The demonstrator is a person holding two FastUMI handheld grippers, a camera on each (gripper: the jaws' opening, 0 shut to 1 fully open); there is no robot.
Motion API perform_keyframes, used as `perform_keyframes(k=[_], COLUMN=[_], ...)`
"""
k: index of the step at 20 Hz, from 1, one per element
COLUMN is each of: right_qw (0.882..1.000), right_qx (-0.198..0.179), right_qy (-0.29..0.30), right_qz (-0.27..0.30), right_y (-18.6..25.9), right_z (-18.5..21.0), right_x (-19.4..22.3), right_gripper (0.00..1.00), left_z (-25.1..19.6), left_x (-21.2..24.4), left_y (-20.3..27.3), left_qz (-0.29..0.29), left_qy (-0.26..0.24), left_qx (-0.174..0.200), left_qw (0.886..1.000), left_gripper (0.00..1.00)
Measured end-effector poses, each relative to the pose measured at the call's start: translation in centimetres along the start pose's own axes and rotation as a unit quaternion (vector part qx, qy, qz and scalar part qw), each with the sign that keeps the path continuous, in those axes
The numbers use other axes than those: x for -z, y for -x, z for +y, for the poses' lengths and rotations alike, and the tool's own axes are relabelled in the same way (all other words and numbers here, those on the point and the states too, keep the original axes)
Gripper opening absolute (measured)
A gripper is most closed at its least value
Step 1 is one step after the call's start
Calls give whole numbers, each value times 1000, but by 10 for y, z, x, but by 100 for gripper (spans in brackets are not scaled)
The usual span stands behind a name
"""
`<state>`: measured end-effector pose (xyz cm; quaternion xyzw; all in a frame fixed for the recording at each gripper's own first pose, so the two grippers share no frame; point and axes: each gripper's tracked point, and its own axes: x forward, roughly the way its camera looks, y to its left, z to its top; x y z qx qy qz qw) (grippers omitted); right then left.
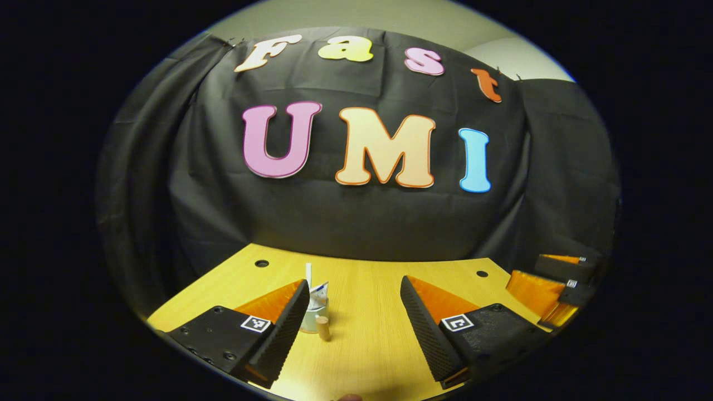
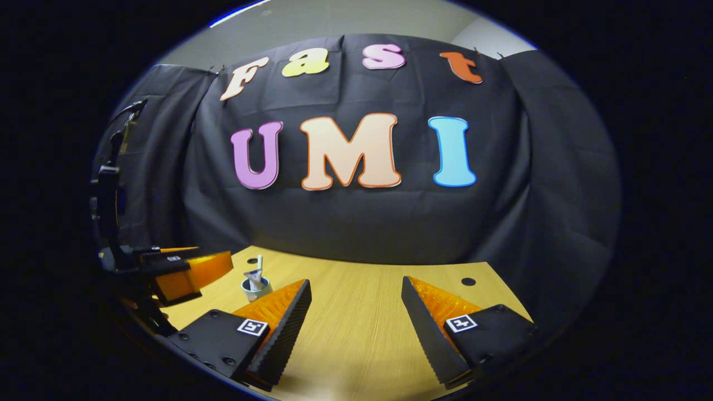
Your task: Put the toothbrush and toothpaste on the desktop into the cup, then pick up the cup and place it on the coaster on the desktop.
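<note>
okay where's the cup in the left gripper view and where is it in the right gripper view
Left gripper view: the cup stands on the desk low and left of centre, partly behind the left gripper's own finger.
Right gripper view: the cup stands low at left.
Shared landmark: a white stick and a tube end poke out of its top.

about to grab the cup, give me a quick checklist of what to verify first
1. Toothbrush in cup: ok, it stands up out of it.
2. Toothpaste in cup: ok.
3. Left gripper open: ok, nothing between the fingers.
4. Right gripper open: ok.
5. Cup upright on desk: ok.
6. Coaster spot: cannot tell; a small brown cylinder stands beside the cup.
</note>
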<state>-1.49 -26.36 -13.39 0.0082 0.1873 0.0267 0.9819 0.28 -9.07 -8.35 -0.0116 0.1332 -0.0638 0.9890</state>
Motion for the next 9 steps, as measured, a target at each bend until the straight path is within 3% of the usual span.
perform_keyframes(k=[2,9], right_qw=[1000,998], right_qx=[23,28], right_qy=[-9,-16], right_qz=[-14,-49], right_y=[1,16], right_z=[-9,6], right_x=[-10,-46], right_gripper=[99,100], left_z=[-3,9], left_x=[-6,-30], left_y=[4,11], left_qz=[0,-27], left_qy=[-16,-32], left_qx=[11,28], left_qw=[1000,999], left_gripper=[94,94])
